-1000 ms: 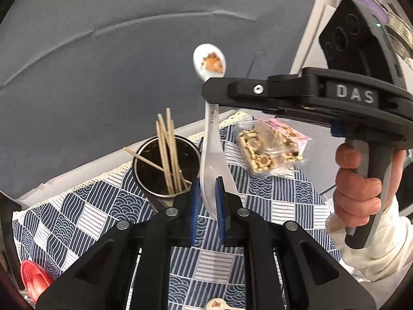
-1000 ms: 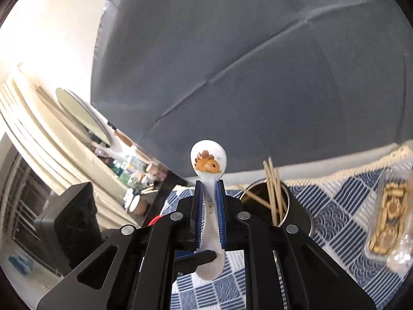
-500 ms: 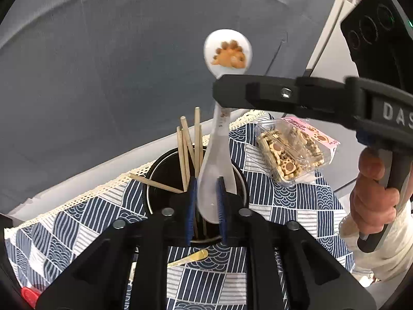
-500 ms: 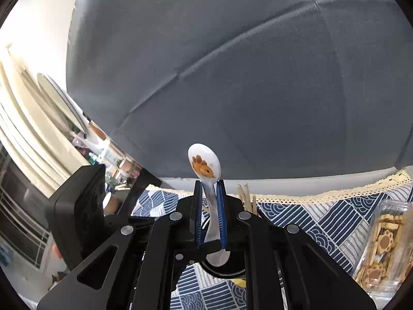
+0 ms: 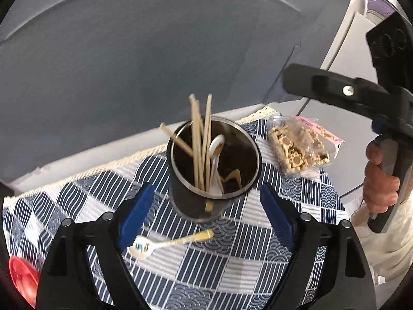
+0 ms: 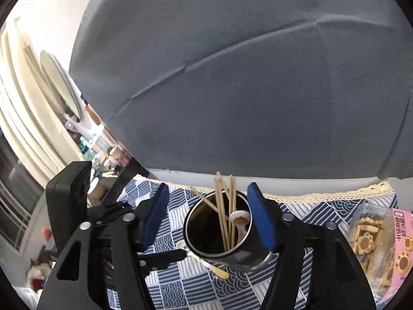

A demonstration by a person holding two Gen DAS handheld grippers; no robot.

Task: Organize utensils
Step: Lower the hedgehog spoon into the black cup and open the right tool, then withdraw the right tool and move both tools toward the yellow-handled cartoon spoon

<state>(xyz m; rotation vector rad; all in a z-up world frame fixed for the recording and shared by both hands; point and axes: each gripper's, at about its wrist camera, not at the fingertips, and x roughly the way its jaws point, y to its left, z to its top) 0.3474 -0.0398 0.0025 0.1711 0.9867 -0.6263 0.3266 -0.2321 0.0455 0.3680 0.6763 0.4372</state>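
- Left gripper (image 5: 206, 206): jaws wide apart, just opened, blue pads clear of everything, nothing clamped.
- Right gripper (image 6: 209, 217): jaws likewise spread, just opened, nothing pressed between the pads; in its own view the cup sits framed in the gap.
- At 7 o'clock of the cup in the left wrist view: gold-handled spoon (image 5: 165, 242) lying flat on the blue-and-white patterned cloth (image 5: 258, 266), white bowl end toward 8 o'clock, handle tip near the cup's base.
- Centre, just beyond both sets of fingertips: dark metal cup (image 5: 214, 170) standing upright on the cloth.
- Inside the cup: wooden chopsticks (image 5: 200, 142) leaning toward 11 and 12 o'clock, and a white ceramic spoon (image 6: 240, 219) with an orange picture in its bowl, propped against the wall at 2 o'clock in the right wrist view.
- At 2 o'clock of the cup in the left wrist view: clear packet of paw-shaped biscuits (image 5: 299, 147).
- At 3 o'clock: hand (image 5: 379, 183) wrapped round the right gripper's handle.
- Far edge: lace trim of the cloth, then a grey backdrop (image 5: 155, 51).
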